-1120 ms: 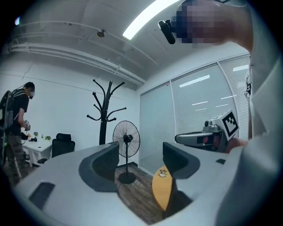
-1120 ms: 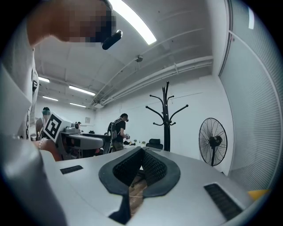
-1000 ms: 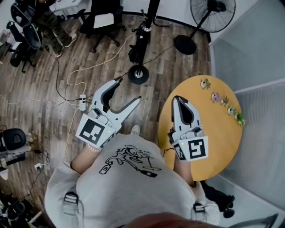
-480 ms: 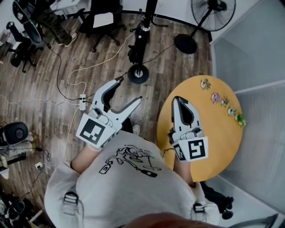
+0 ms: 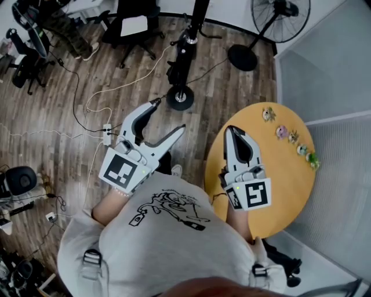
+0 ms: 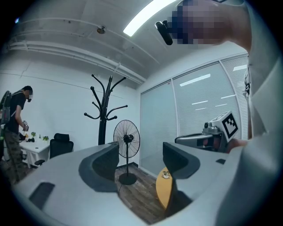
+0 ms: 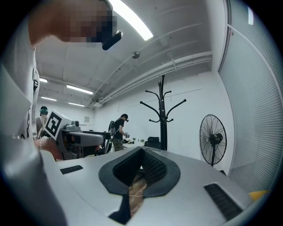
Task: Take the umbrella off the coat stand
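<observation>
A black coat stand [image 5: 186,46] rises from a round base [image 5: 180,97] on the wood floor, ahead of both grippers. A dark bundle [image 5: 174,65] hangs low beside its pole; it looks like the folded umbrella. The stand's bare upper hooks show in the left gripper view [image 6: 104,110] and the right gripper view [image 7: 162,112]. My left gripper [image 5: 168,116] is open and empty, well short of the stand; its jaws [image 6: 139,161] frame only floor. My right gripper [image 5: 230,129] is shut with nothing in it, over the table's near edge, its tips [image 7: 142,151] meeting.
A round yellow table [image 5: 290,185] stands at the right, with small figurines [image 5: 293,134] along its far rim. A pedestal fan [image 5: 278,17] is right of the stand. Office chairs [image 5: 134,26], cables and a power strip [image 5: 107,133] lie left. A person [image 6: 15,128] stands at a far desk.
Both grippers keep the same pose and jaw opening. The table, figurines and fan have drifted slightly right and down in the head view.
</observation>
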Demonstrator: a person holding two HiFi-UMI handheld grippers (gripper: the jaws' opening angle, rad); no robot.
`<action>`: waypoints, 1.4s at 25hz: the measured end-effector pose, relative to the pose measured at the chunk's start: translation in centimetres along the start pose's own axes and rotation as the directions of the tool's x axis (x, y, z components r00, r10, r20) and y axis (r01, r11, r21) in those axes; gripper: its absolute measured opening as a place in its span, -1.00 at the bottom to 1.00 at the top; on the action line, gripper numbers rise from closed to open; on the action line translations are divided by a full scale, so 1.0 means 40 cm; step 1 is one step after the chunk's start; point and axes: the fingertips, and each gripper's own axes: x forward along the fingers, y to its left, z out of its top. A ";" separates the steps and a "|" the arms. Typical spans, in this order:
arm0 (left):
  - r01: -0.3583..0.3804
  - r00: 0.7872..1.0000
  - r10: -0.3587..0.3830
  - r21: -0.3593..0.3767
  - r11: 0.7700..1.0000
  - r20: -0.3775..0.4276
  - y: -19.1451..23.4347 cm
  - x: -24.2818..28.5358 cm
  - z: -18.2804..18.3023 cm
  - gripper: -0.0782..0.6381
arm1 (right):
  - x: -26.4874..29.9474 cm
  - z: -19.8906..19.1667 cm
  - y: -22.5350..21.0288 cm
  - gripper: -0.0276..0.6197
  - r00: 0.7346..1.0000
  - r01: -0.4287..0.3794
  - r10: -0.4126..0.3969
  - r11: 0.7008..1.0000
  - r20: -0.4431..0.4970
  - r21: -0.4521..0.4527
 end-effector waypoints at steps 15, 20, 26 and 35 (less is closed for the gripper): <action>0.005 1.000 -0.005 -0.002 1.000 0.014 0.155 0.091 0.025 0.09 | 0.163 0.038 -0.046 -0.87 1.000 0.004 -0.004 0.999 0.000 -0.032; 0.002 1.000 -0.002 -0.006 1.000 0.016 0.206 0.119 0.033 0.09 | 0.218 0.048 -0.060 -0.87 1.000 0.006 -0.006 1.000 0.001 -0.031; 0.004 1.000 -0.004 -0.013 1.000 0.018 0.262 0.159 0.035 0.09 | 0.281 0.054 -0.079 -0.87 1.000 0.011 -0.011 1.000 0.003 -0.026; 0.017 0.999 -0.017 -0.017 1.000 0.029 0.354 0.196 0.050 0.09 | 0.383 0.079 -0.085 -0.87 1.000 0.017 -0.016 0.999 0.012 -0.039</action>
